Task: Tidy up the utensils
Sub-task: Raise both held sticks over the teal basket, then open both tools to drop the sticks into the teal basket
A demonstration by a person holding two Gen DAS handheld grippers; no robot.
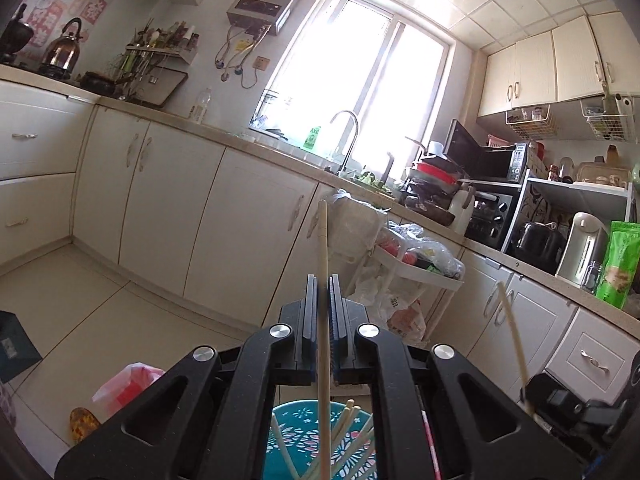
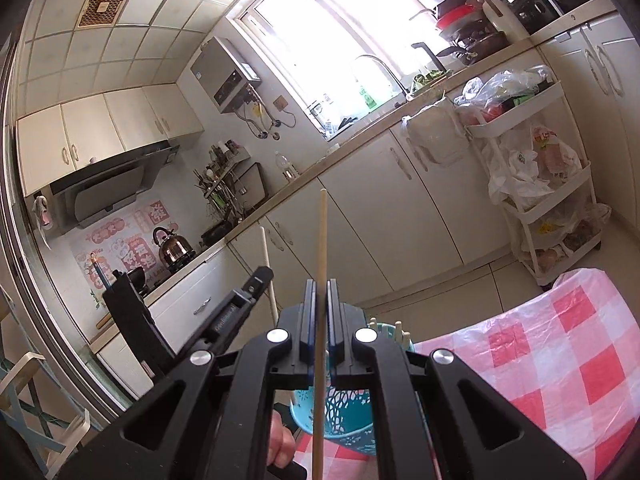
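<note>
We hold one chopstick in each clamped tool: left tool [image 1: 323,280] grips a pale chopstick [image 1: 322,248], right tool [image 2: 321,282] another chopstick [image 2: 321,240]. Next, we judge, lower both into the teal basket [image 2: 340,416], lower centre.

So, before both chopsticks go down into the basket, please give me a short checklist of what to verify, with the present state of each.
1. Left claw shut on its pale wooden chopstick: ok.
2. Right claw shut on its darker wooden chopstick: ok.
3. Each chopstick runs straight between the fingers, not crooked: ok.
4. Round teal perforated plastic basket sits below both claws: ok.
5. Basket stands firmly on the pink checked tablecloth: cannot tell, its base is hidden.
6. Free room among the chopsticks already in the basket: cannot tell.
</note>
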